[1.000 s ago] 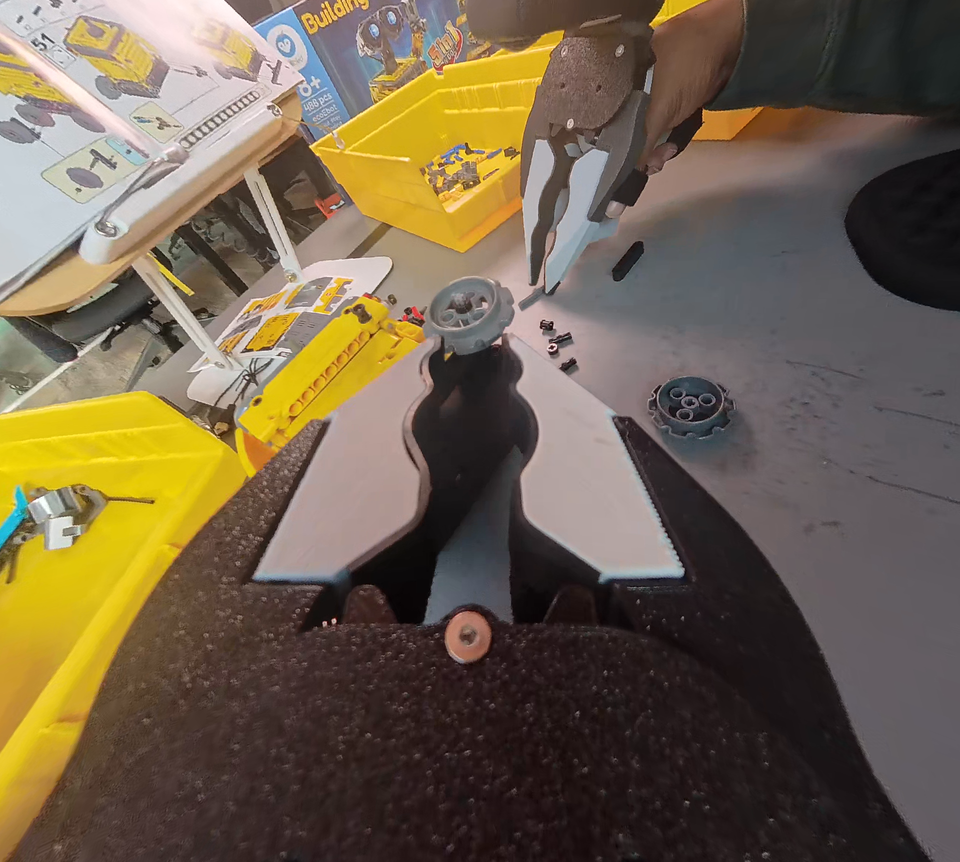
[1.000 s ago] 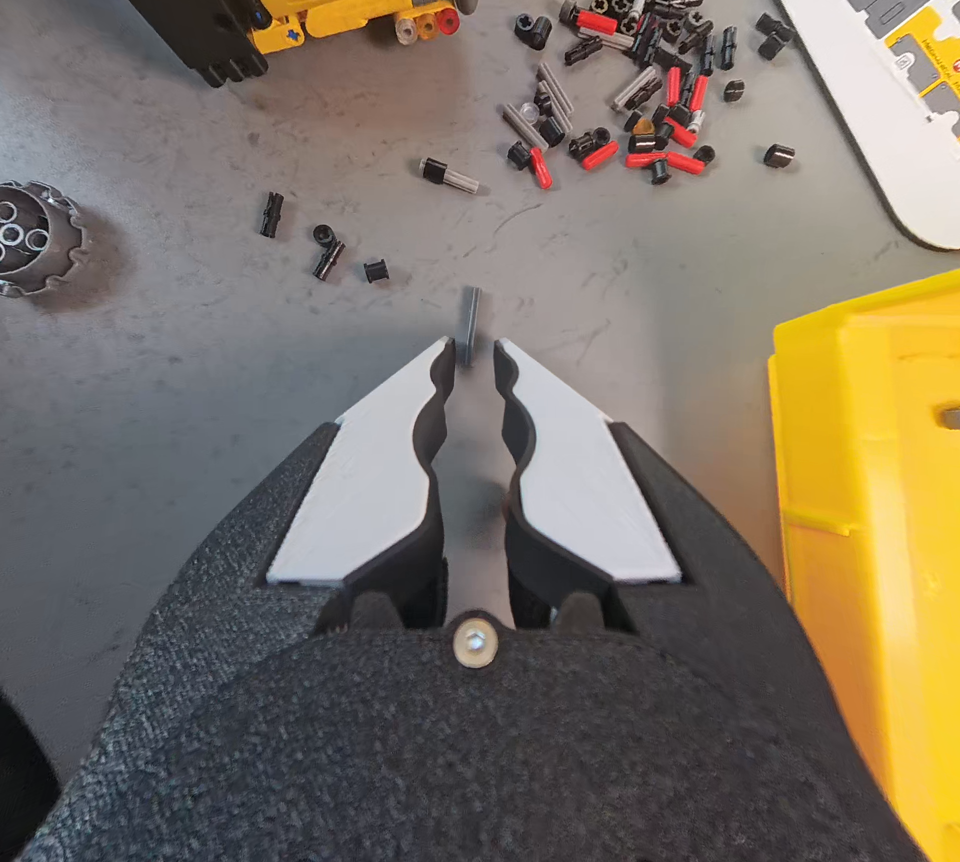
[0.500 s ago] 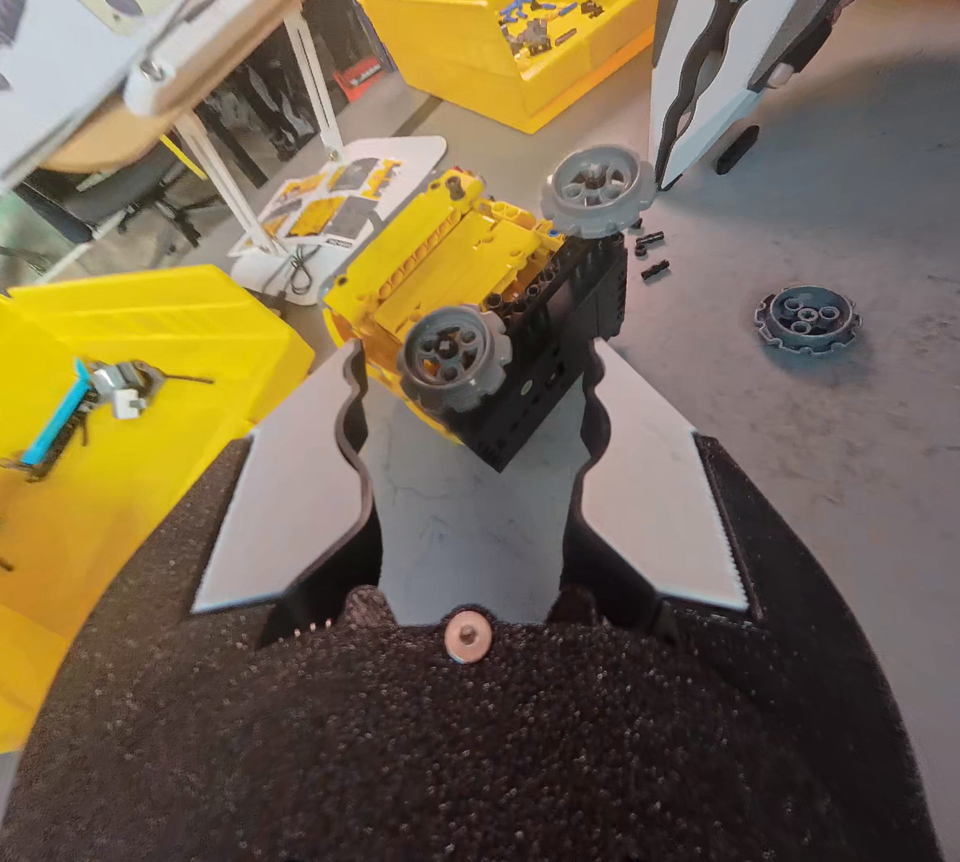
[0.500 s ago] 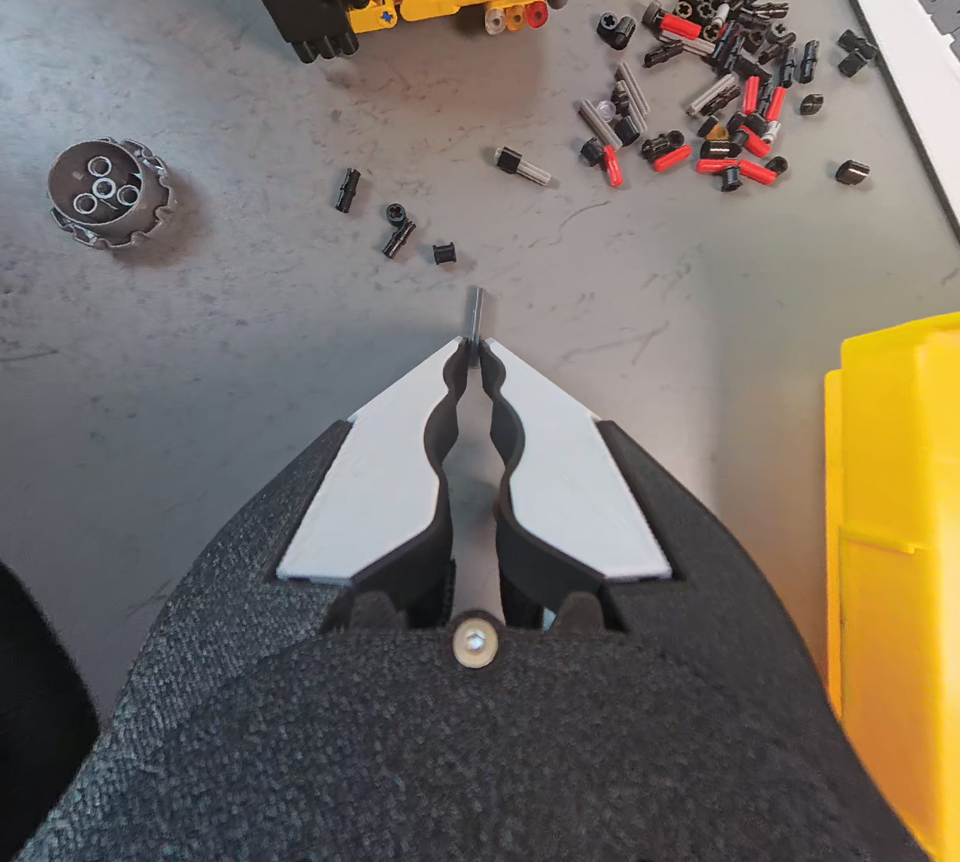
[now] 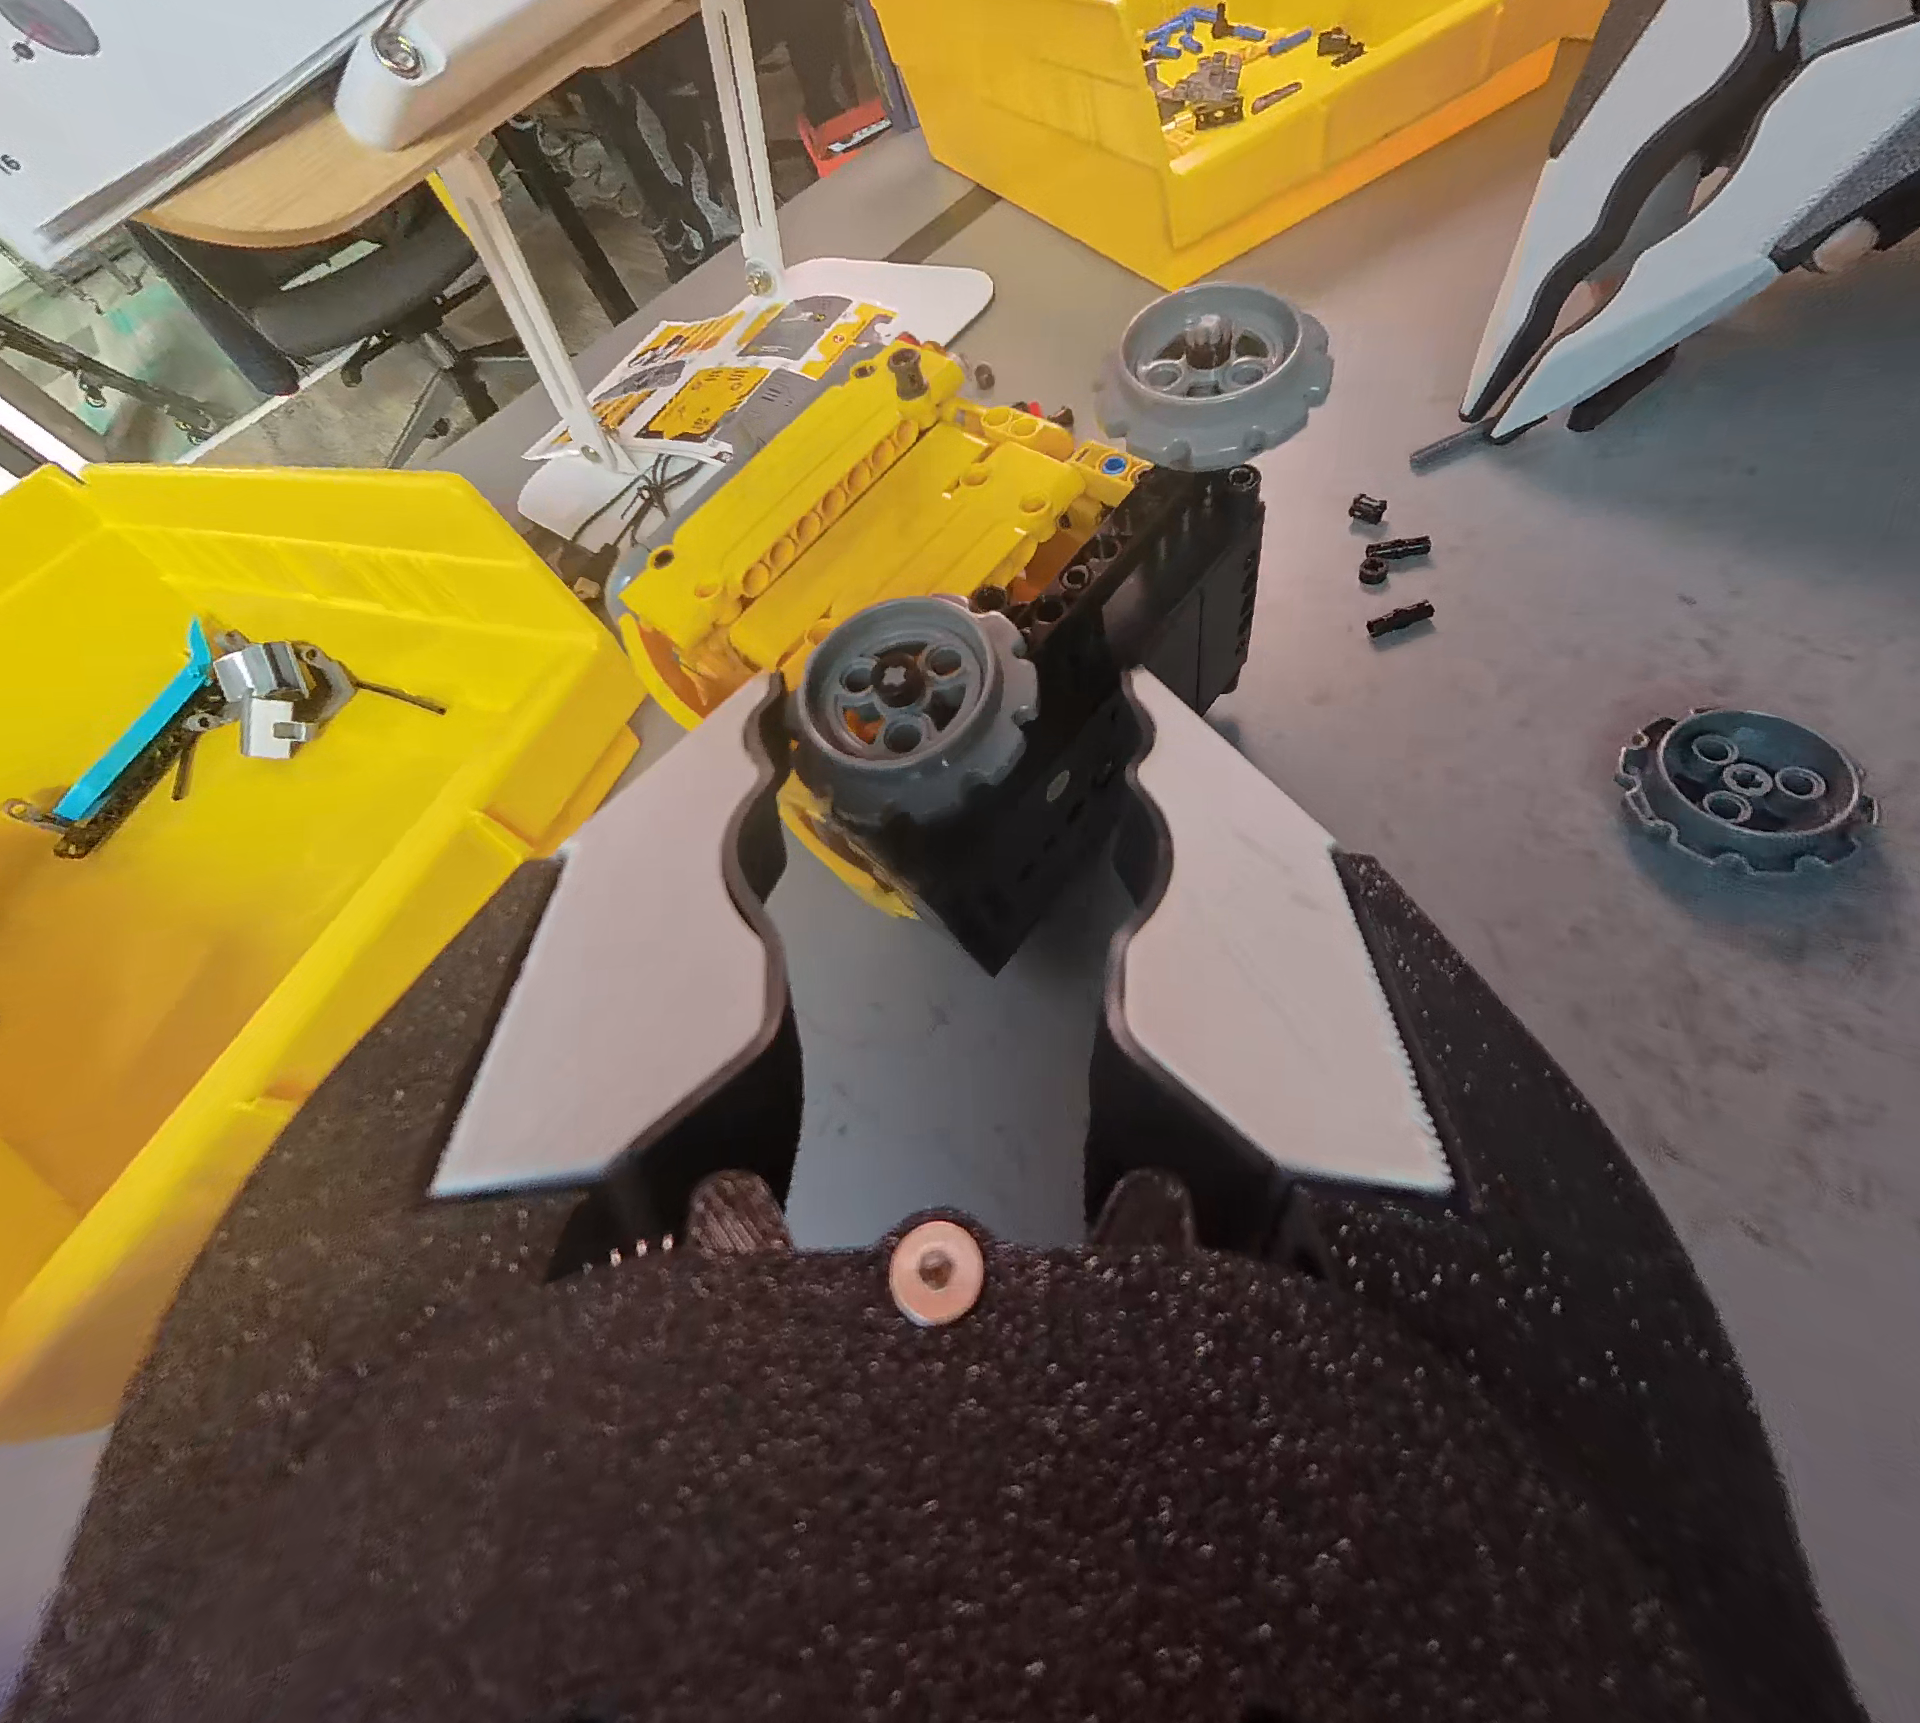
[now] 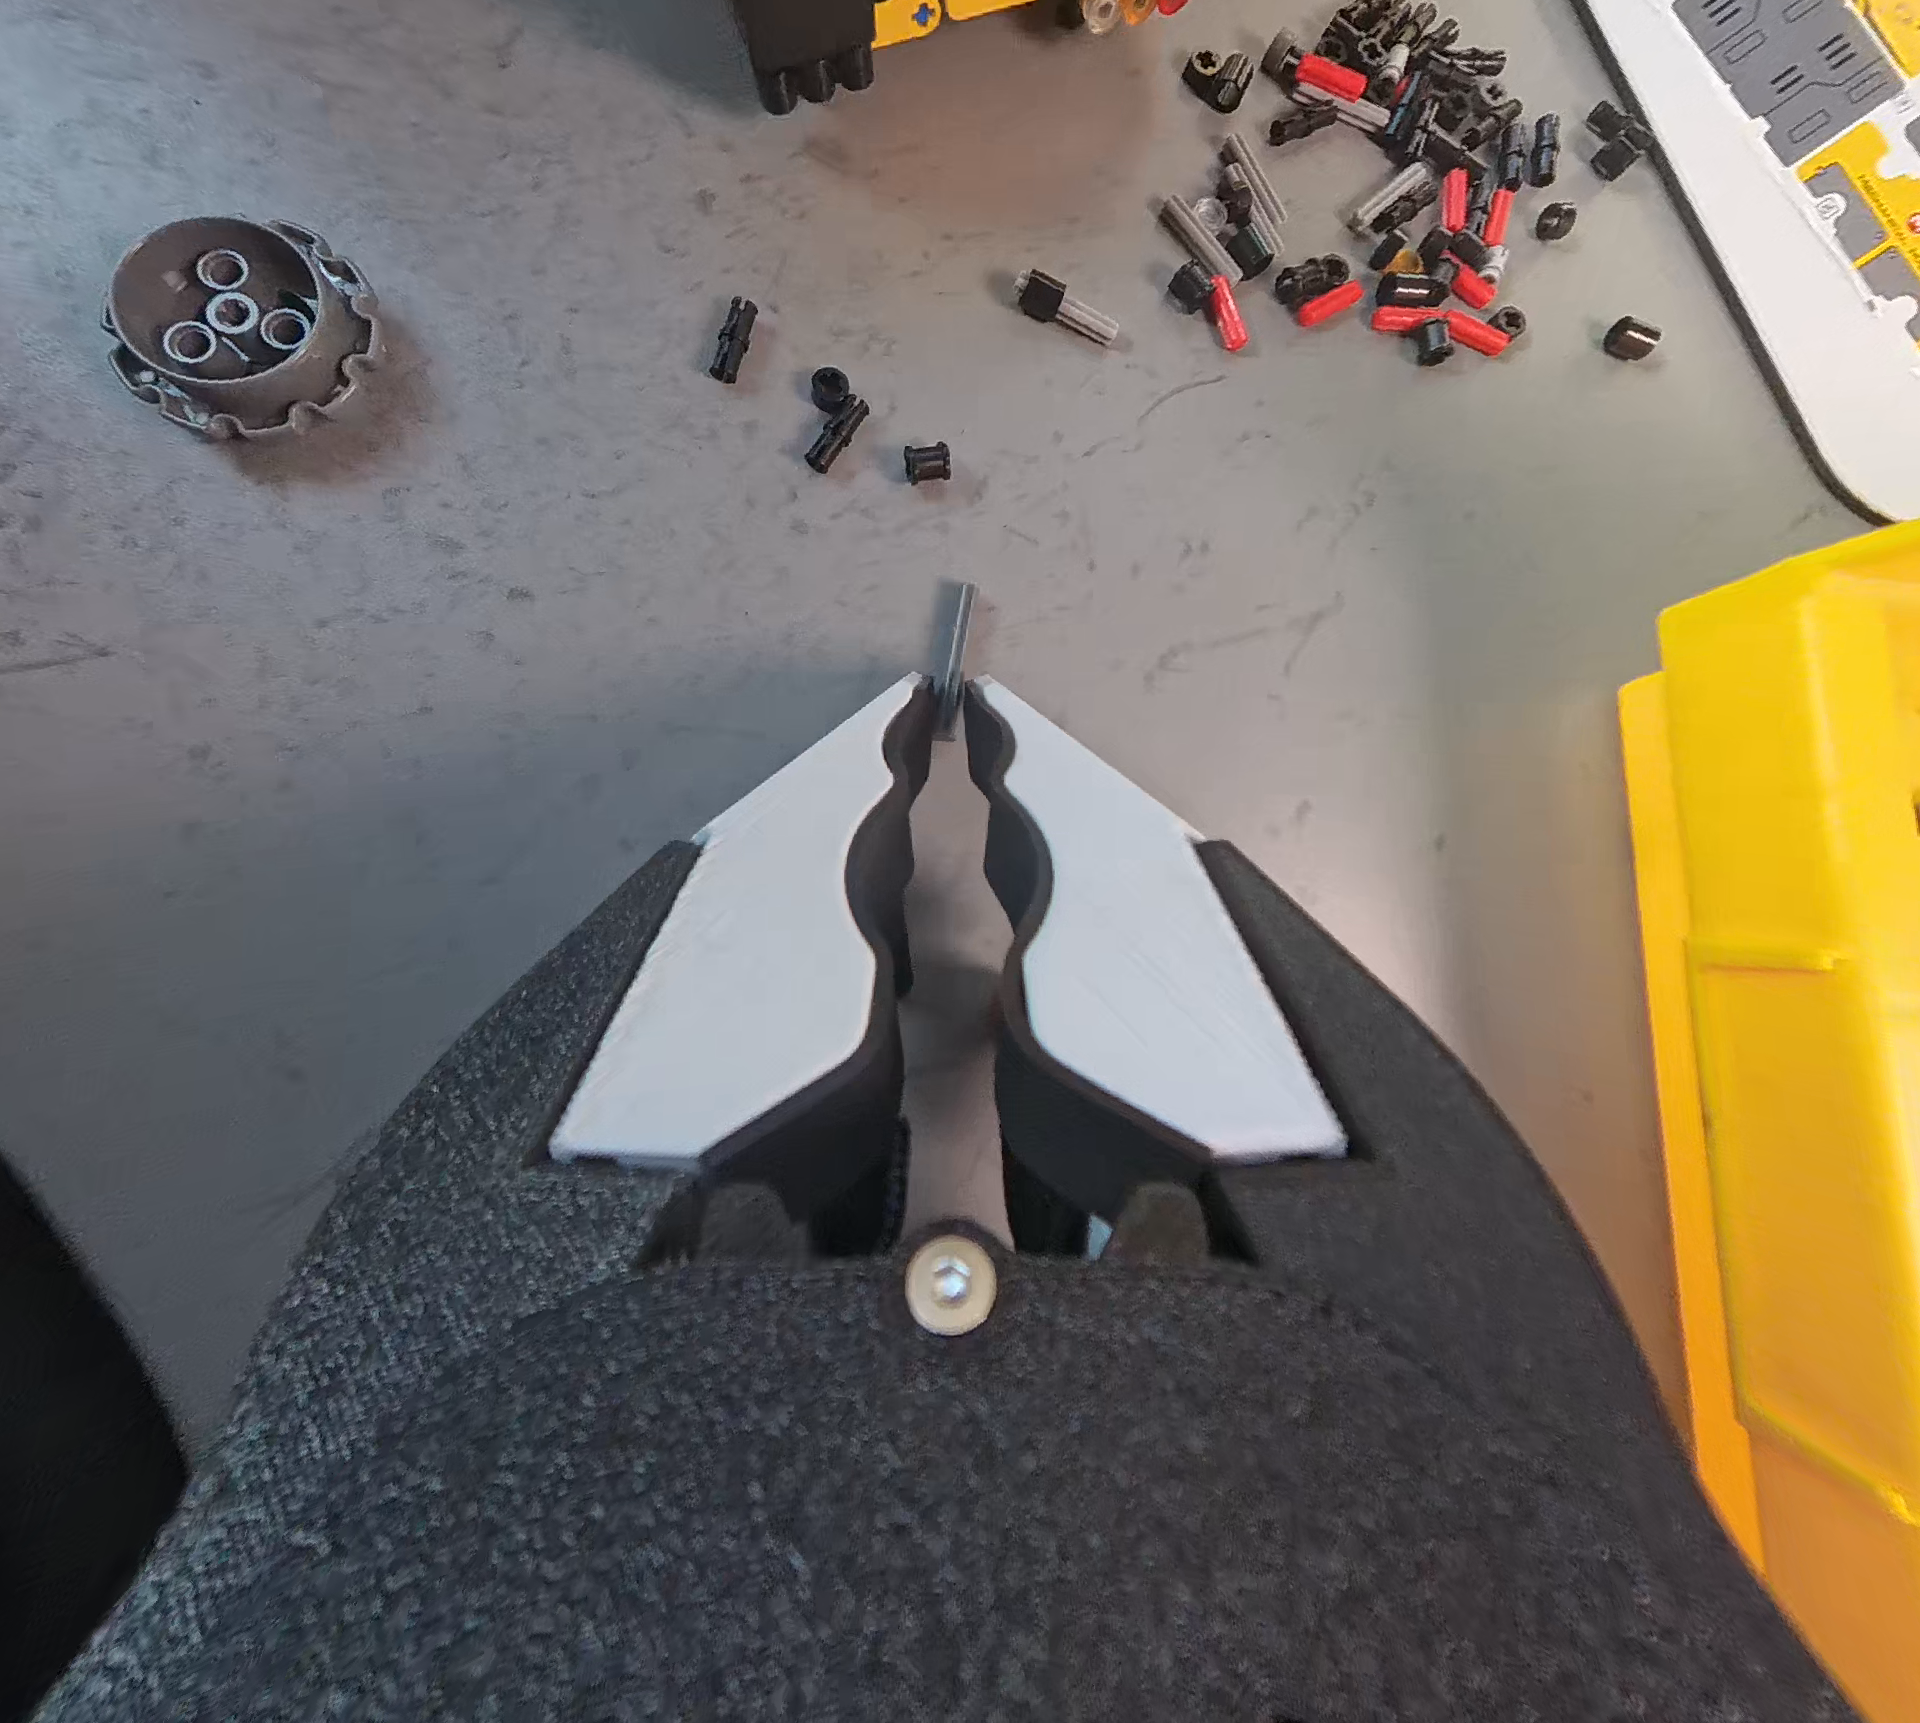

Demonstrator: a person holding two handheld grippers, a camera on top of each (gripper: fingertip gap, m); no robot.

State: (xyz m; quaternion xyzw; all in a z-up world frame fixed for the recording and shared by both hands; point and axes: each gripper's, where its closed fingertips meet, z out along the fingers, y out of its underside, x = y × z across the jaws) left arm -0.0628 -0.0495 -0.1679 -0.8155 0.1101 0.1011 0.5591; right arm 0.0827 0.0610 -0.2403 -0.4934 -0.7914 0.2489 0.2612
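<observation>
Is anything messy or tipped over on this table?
Yes. The yellow and black toy truck lies tipped on its side, wheels in the air. One grey wheel lies loose on the table, and small pegs are scattered in a heap near the truck.

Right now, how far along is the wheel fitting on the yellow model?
Done: two grey wheels sit on the model. In hand: the right gripper is shut on a thin grey axle; the left gripper is open around the model's black end. Left: one loose wheel lies on the table, with scattered pins.
</observation>
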